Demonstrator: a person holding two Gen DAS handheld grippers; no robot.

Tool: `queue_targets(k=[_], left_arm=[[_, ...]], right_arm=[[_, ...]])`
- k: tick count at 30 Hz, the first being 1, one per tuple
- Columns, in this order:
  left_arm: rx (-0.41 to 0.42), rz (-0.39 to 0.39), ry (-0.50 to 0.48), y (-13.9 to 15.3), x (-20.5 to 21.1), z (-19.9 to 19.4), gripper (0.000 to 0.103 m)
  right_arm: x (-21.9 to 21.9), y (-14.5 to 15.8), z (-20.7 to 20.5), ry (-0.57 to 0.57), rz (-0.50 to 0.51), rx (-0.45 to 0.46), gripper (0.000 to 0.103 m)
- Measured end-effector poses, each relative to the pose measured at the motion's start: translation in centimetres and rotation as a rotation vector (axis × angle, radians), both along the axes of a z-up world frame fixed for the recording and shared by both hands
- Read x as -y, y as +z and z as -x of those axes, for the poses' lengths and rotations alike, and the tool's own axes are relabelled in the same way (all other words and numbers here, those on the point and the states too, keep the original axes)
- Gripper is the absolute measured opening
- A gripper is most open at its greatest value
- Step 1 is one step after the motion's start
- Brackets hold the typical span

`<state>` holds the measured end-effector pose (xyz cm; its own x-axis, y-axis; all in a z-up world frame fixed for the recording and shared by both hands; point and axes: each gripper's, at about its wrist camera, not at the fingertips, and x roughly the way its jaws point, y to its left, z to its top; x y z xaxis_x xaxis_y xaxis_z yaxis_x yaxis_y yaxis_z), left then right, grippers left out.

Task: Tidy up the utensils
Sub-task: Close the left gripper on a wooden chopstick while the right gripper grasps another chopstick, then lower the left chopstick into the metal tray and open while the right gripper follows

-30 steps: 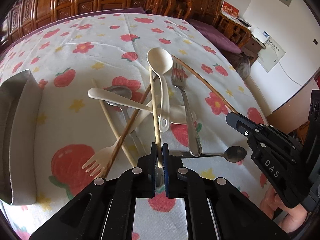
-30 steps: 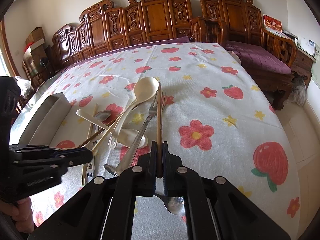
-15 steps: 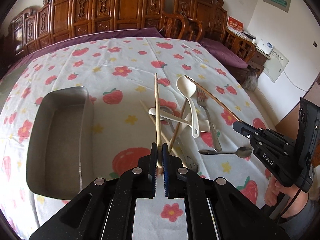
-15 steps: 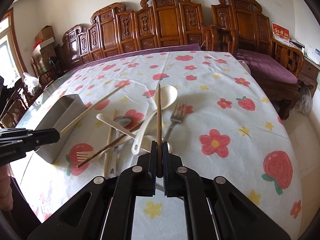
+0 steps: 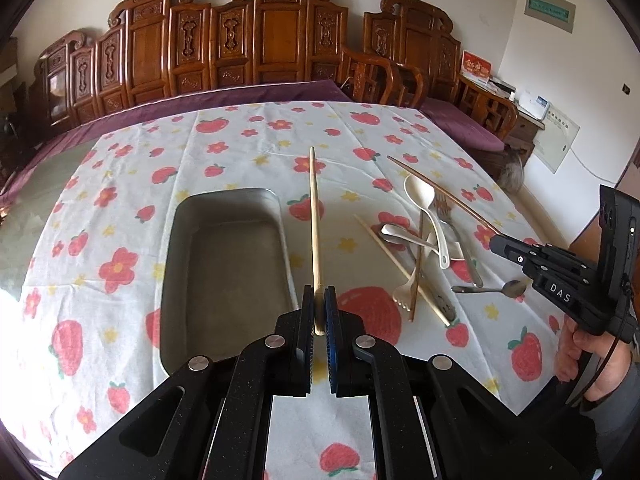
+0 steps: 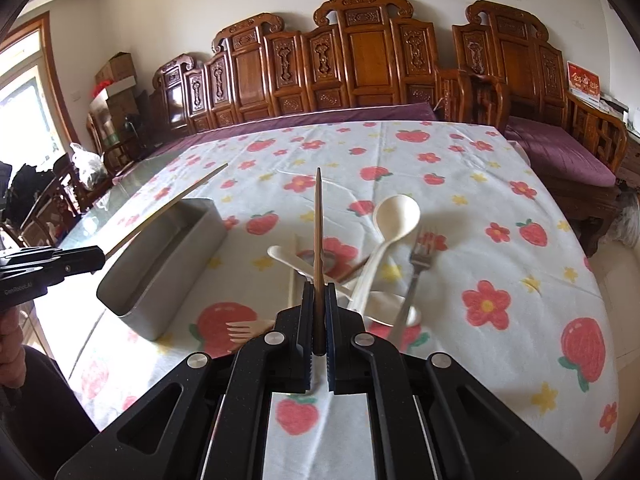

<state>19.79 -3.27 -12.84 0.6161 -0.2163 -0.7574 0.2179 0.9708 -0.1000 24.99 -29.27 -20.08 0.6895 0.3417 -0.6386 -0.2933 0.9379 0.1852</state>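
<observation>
My left gripper (image 5: 319,300) is shut on a pale wooden chopstick (image 5: 315,224), held in the air just right of the empty metal tray (image 5: 224,260). My right gripper (image 6: 319,296) is shut on a dark brown chopstick (image 6: 318,232), held above the utensil pile. The pile holds a cream spoon (image 6: 390,232), a metal fork (image 6: 416,268), a cream fork (image 6: 248,330), another pale chopstick (image 5: 400,270) and a small metal spoon (image 5: 492,289). The right gripper also shows in the left wrist view (image 5: 496,240), with its dark chopstick (image 5: 440,192). The left gripper shows in the right wrist view (image 6: 98,258).
The table carries a white cloth with strawberries and flowers (image 5: 120,208). Carved wooden chairs (image 5: 280,40) line the far edge. The table's right edge (image 6: 576,216) drops to the floor beside a purple-cushioned bench (image 6: 560,152).
Both grippers have lifted their chopsticks up from the pile. My left gripper has swung left, from over the pile to beside the metal tray.
</observation>
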Motion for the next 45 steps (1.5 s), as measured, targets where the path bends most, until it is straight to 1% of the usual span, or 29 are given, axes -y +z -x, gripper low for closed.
queue_targets(k=[4, 7, 16, 22, 26, 28, 30, 32, 35, 37, 40, 45], left_arm=[[0.012, -0.018, 0.015, -0.1, -2.3, 0.2, 0.004], [-0.006, -0.024, 0.021, -0.9, -3.8, 0.1, 0.004], [-0.09, 0.013, 0.053, -4.6, -6.9, -0.7, 0.004], [-0.103, 0.039, 0.072, -5.4, -8.0, -1.3, 0.004], [-0.088, 0.038, 0.087, -5.3, -8.5, -1.4, 0.005], [-0.08, 0.056, 0.094, -5.1, -9.0, -1.4, 0.007], [-0.058, 0.053, 0.1, -4.6, -9.4, -1.3, 0.011], [-0.037, 0.05, 0.111, -3.9, -9.9, -1.2, 0.011], [-0.011, 0.05, 0.122, -3.1, -10.8, -1.1, 0.012], [0.005, 0.033, 0.132, -2.8, -11.4, -1.1, 0.011], [0.017, 0.014, 0.146, -2.5, -12.2, -1.2, 0.011], [0.029, 0.011, 0.175, -2.1, -13.6, -1.5, 0.011]], right_arm=[[-2.3, 0.2, 0.5, 0.028, -0.006, -0.006, 0.006], [-3.8, 0.2, 0.5, 0.042, -0.012, -0.011, 0.006], [-7.6, -0.8, 0.5, 0.08, 0.004, -0.041, 0.006], [-9.7, -0.3, 0.5, 0.102, 0.005, -0.052, 0.006], [-11.6, 0.0, 0.7, 0.124, 0.0, -0.062, 0.006], [-12.7, 0.2, 0.8, 0.134, 0.002, -0.066, 0.006], [-13.8, 0.3, 0.9, 0.142, -0.001, -0.072, 0.006], [-14.9, 0.2, 0.9, 0.149, -0.001, -0.083, 0.006], [-16.8, 0.0, 0.7, 0.162, 0.017, -0.093, 0.006], [-18.0, -0.2, 0.4, 0.168, 0.033, -0.101, 0.006], [-19.8, -0.7, -0.3, 0.169, 0.056, -0.118, 0.006], [-22.2, -1.6, -1.5, 0.162, 0.096, -0.14, 0.006]])
